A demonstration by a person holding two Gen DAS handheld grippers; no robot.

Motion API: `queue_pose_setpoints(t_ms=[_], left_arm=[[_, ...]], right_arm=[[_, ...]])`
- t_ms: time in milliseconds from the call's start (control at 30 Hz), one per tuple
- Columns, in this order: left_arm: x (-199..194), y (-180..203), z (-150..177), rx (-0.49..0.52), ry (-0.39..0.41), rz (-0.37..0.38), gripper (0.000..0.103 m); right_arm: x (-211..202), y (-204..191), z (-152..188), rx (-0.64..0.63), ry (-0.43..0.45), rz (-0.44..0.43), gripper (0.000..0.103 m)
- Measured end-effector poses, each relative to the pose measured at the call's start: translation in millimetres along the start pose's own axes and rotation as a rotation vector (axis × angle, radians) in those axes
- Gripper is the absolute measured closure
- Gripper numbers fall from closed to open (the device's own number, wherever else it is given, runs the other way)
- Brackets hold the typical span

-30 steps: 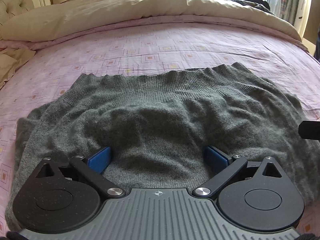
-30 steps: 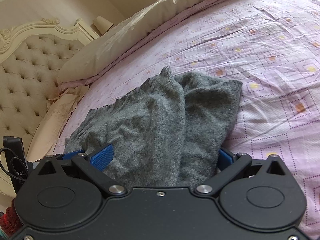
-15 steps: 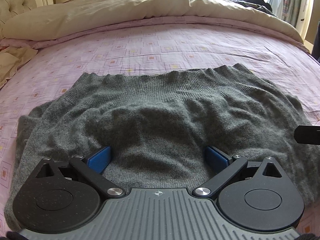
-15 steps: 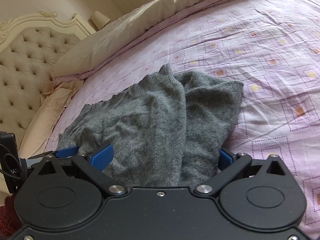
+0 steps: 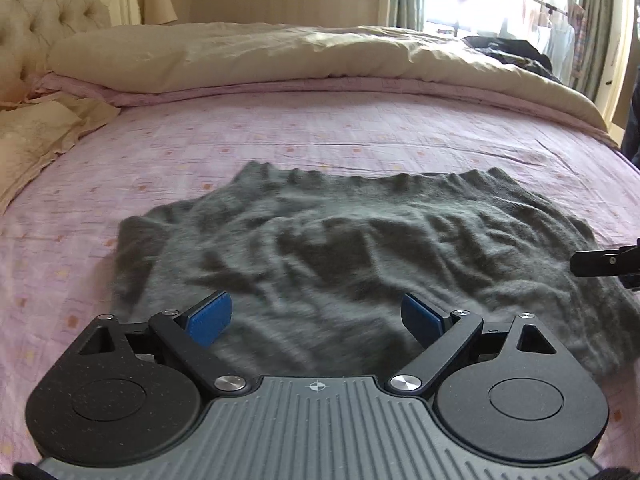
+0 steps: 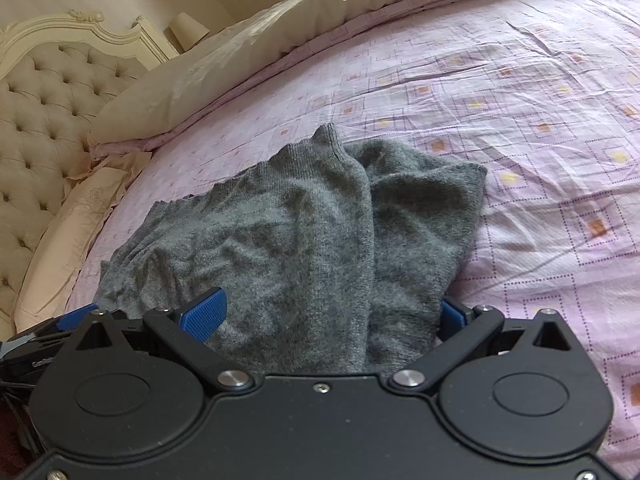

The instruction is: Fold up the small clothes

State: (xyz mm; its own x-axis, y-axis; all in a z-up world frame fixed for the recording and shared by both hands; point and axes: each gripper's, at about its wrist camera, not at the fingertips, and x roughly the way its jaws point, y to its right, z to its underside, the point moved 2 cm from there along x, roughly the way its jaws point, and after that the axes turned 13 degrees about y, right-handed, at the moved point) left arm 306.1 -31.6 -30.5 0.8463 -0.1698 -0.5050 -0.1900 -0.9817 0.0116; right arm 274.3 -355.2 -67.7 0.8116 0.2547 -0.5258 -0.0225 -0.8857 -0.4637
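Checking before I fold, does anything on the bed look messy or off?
The sweater is rumpled, with creases across its middle, and in the right wrist view one side lies doubled over itself. No damage shows. Both grippers, left and right, are open.

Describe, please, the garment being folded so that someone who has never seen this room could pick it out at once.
Start from the wide bed with the pink patterned sheet and the cream duvet bunched along its far side. On the sheet's near part lies a grey knitted sweater, rumpled, its ribbed hem toward the duvet. It is the only dark, fuzzy knit on the sheet.
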Motion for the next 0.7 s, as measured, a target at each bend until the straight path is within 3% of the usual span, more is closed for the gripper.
queue_pose_setpoints(t_ms=[200,333,433,567,700], left_arm=[[-36.0,-84.6,22.5,-0.066,0.082,-0.132,0.01],[-28.2,-131.4,33.9,-0.123,0.048,-0.175,0.01],[-15.0,-145.1,42.5,-0.088,0.021,-0.22,0.009],[-10.7,-150.7,46.9,-0.104,0.042,-0.181,0.0],[-10.9,-145.7,50.1,-0.086,0.049,-0.205,0.0]], right_arm=[[7.3,-22.2,8.2,-0.144,-0.028,0.104,0.0],[11.5,-32.4,14.0,-0.223,-0.042,0.152,0.0],[10.3,-29.8,12.9,-0.192,-0.033,0.149,0.0],[9.5,-28.0,11.6,-0.17,-0.03,0.142,0.0],[7.2,-26.3,10.6,-0.145,-0.017,0.131,0.0]])
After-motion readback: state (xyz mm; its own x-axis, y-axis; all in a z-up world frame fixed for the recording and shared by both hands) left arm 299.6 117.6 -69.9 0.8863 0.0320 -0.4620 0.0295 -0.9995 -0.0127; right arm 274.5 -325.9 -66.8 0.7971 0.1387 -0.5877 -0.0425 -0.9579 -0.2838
